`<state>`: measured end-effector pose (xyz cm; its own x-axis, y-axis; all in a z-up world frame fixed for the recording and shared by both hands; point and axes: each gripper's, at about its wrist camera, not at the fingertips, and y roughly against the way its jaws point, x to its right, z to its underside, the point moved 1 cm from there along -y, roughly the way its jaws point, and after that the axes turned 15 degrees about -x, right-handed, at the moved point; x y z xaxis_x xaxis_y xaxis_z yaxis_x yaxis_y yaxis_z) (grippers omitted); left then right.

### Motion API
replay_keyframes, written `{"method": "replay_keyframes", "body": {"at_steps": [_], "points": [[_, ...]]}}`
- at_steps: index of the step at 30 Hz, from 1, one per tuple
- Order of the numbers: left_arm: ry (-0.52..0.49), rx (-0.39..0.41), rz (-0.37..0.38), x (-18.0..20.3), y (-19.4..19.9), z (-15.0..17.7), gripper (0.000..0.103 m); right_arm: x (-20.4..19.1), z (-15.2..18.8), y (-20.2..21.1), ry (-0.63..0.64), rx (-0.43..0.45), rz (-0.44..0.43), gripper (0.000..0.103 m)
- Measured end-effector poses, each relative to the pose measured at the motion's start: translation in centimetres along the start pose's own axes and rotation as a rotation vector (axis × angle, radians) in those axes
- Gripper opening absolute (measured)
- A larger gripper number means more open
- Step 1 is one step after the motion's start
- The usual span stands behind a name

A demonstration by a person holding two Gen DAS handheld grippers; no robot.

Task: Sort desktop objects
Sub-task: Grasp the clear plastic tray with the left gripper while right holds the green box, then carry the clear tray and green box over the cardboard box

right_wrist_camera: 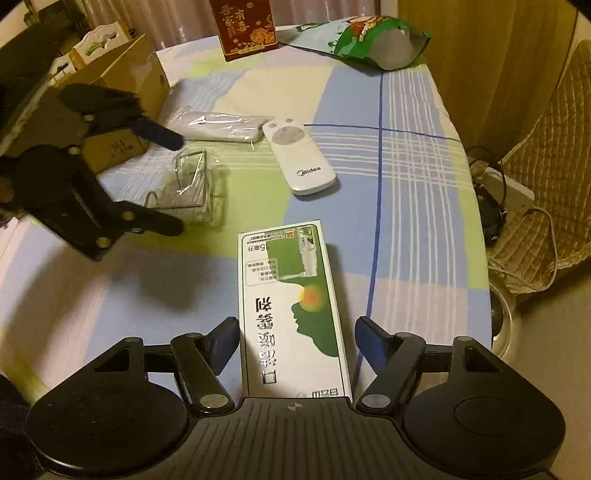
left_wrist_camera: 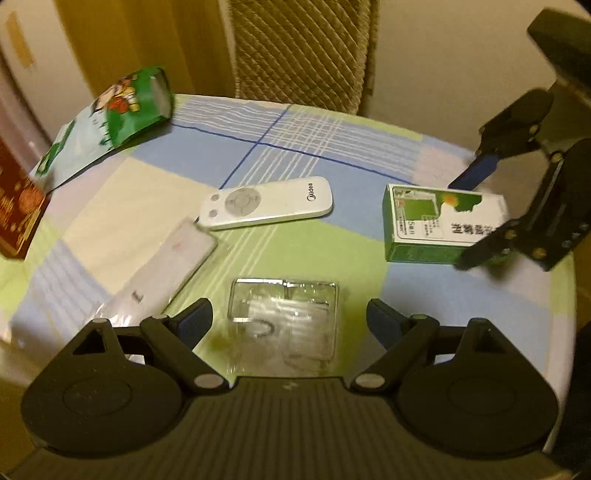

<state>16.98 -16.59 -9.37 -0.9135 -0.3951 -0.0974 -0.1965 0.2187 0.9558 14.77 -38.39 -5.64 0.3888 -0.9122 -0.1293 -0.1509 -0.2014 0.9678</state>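
- The tabletop (right_wrist_camera: pixel 406 221), under a pastel checked cloth, carries everything to be sorted; nothing looks lifted, so I judge this the approach to a first pair of grasps.
- A brown cardboard box (right_wrist_camera: pixel 122 70) stands at the tabletop's far left edge in the right wrist view, its top open. It is probably where sorted things go, though that is a guess.
- A green snack bag (left_wrist_camera: pixel 110 114) and a dark red carton (right_wrist_camera: pixel 246 27) sit at the far side, well apart from both grippers.
- The green-and-white medicine box (right_wrist_camera: pixel 295 306) lies flat, near end between the fingers of the right hand-held gripper (right_wrist_camera: pixel 297 341). Its jaws stand apart with a gap on each side, so nothing is held. Next it must close squarely across the box's narrow width before lifting.
- A wrapped white flat pack (left_wrist_camera: pixel 162 266) lies beside the white remote (left_wrist_camera: pixel 266 203), their ends nearly touching.
- The clear plastic case (left_wrist_camera: pixel 284 317) lies just ahead of the left hand-held gripper (left_wrist_camera: pixel 290 317), whose jaws are wide and empty on either side of it. The case is low and slippery-looking, so the fingers likely need to come lower before closing.
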Motion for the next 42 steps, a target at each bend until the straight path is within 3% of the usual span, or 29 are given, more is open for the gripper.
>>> {"method": "replay_keyframes", "body": {"at_steps": [4, 7, 11, 13, 17, 19, 24, 30, 36, 42], "points": [[-0.001, -0.018, 0.011, -0.3, -1.5, -0.6, 0.086, -0.5, -0.1, -0.6, 0.003, -0.005, 0.012, 0.072], [0.003, -0.045, 0.023, -0.5, -2.4, -0.5, 0.071, -1.2, -0.2, -0.9, 0.036, 0.004, 0.055, 0.072], [0.028, -0.044, 0.061, -0.6, -1.6, 0.8, 0.065, -1.9, -0.6, -1.4, 0.068, 0.003, 0.109, 0.071], [0.045, -0.055, 0.061, -0.3, -1.0, 1.8, 0.064, -2.2, -0.8, -1.4, 0.08, 0.01, 0.129, 0.055], [0.117, -0.055, 0.054, 0.1, 1.2, 4.4, 0.064, -2.4, -1.3, -1.4, 0.056, -0.017, 0.12, 0.055], [0.161, -0.038, 0.044, 0.2, 2.8, 5.8, 0.064, -1.8, -1.6, -1.0, -0.018, -0.029, 0.035, 0.055], [0.301, 0.013, 0.012, -0.1, 7.9, 9.7, 0.064, 0.4, -2.4, -0.1, -0.289, -0.049, -0.293, 0.055], [0.445, 0.053, -0.085, -1.9, 14.2, 14.6, 0.064, -0.1, -4.2, 0.4, -0.434, -0.046, -0.565, 0.055], [0.531, 0.067, -0.22, -4.9, 19.3, 19.1, 0.064, -3.3, -7.8, 0.8, -0.421, -0.048, -0.729, 0.055], [0.523, 0.038, -0.341, -9.1, 22.1, 21.8, 0.064, -7.5, -13.9, 2.4, -0.284, -0.017, -0.768, 0.055]]}}
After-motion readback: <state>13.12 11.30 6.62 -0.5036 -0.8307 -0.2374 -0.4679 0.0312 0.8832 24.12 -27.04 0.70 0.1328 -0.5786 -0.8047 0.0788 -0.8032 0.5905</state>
